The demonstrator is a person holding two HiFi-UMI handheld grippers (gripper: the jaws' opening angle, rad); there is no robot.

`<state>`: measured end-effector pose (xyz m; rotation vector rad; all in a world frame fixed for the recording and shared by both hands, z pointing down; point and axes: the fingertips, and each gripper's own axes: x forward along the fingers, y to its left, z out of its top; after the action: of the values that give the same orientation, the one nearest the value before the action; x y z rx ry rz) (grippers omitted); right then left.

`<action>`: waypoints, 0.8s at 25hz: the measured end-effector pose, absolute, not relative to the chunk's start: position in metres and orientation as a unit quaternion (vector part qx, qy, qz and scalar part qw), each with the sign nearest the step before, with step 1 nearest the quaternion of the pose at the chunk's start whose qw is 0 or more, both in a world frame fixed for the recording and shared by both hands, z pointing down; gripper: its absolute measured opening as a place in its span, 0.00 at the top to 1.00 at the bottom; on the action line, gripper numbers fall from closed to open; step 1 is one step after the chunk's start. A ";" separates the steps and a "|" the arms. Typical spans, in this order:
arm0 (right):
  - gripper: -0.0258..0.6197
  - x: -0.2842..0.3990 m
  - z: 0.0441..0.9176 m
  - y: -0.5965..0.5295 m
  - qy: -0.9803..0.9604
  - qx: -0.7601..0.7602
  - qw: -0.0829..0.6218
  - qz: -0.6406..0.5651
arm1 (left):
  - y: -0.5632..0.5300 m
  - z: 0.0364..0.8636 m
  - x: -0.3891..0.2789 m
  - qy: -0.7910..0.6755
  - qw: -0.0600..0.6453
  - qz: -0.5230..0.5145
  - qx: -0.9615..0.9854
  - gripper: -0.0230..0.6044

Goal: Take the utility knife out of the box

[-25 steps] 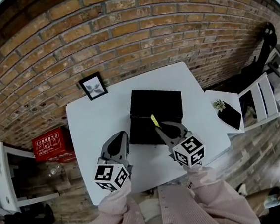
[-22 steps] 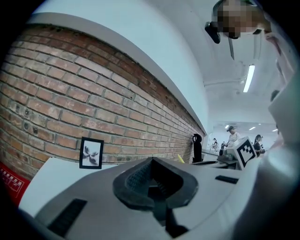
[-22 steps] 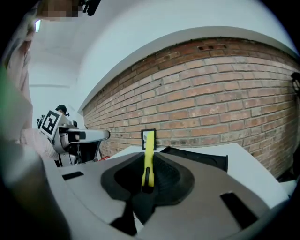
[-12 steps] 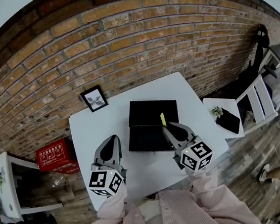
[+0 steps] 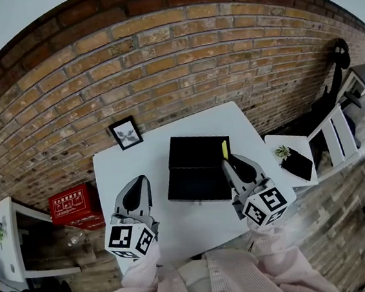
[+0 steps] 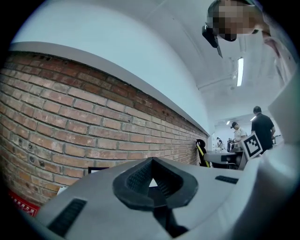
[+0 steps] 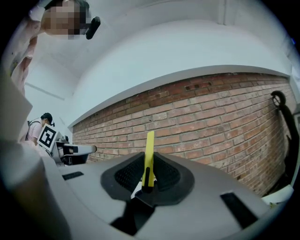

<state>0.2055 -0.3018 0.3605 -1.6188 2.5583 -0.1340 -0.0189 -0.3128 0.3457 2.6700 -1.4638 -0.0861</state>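
Free tabletop (image 5: 116,167) beside box (image 5: 198,168), picture frame (image 5: 125,133)

Both grippers are held level, side by side (pink sleeves behind them). The left gripper (image 5: 139,180) has its jaw tips pressed together with nothing between. The right gripper (image 5: 229,163) is clamped on the yellow utility knife (image 7: 149,154), which pokes out past its jaw tips.
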 end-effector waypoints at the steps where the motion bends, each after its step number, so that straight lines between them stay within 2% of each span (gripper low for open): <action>1: 0.87 0.208 0.355 -0.300 0.841 -0.536 0.061 -0.041 | -0.312 0.342 -0.020 -0.482 0.044 -0.030 0.875 0.98; 11: 0.87 0.232 0.326 -0.287 0.825 -0.557 0.089 -0.018 | -0.304 0.317 -0.033 -0.504 0.002 -0.030 0.863 0.98; 20: 0.87 0.243 0.327 -0.282 0.816 -0.570 0.092 -0.020 | -0.301 0.314 -0.034 -0.508 -0.008 -0.024 0.861 0.98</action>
<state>0.2427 -0.2825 0.3266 -1.6914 2.4245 -0.0604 -0.0341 -0.3012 0.3144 2.7180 -1.6042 -0.0765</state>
